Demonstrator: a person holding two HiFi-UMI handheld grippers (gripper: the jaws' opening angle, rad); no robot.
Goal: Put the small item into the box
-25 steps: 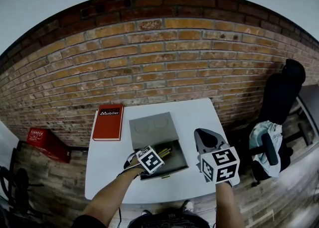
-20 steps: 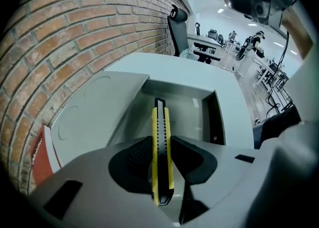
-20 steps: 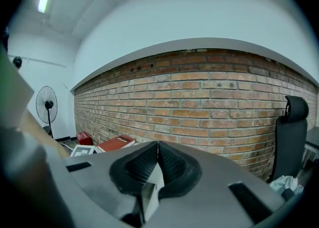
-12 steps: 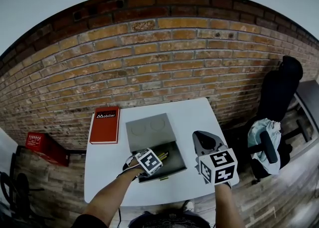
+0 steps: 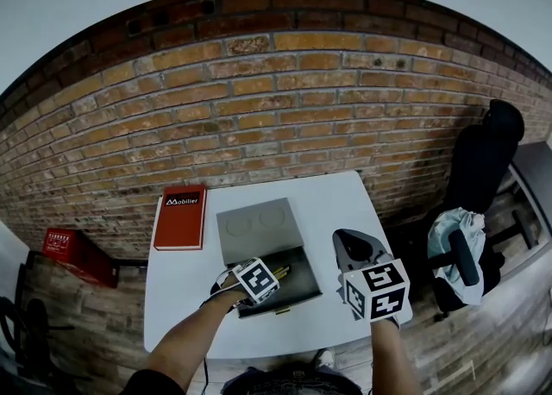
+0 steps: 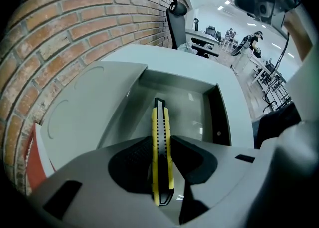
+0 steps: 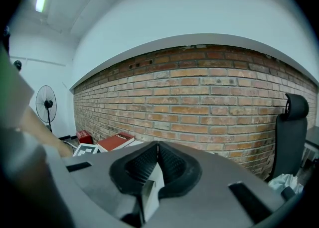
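Knife pinched in left claw, which hides front of box.

brick wall | wood floor | black chair | white table

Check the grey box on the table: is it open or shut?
Open: the lid lies swung back behind the box, whose inside is exposed.

The left hand-held gripper, clamping a yellow utility knife, is crowding the open grey metal box; its lid is lying flat behind.
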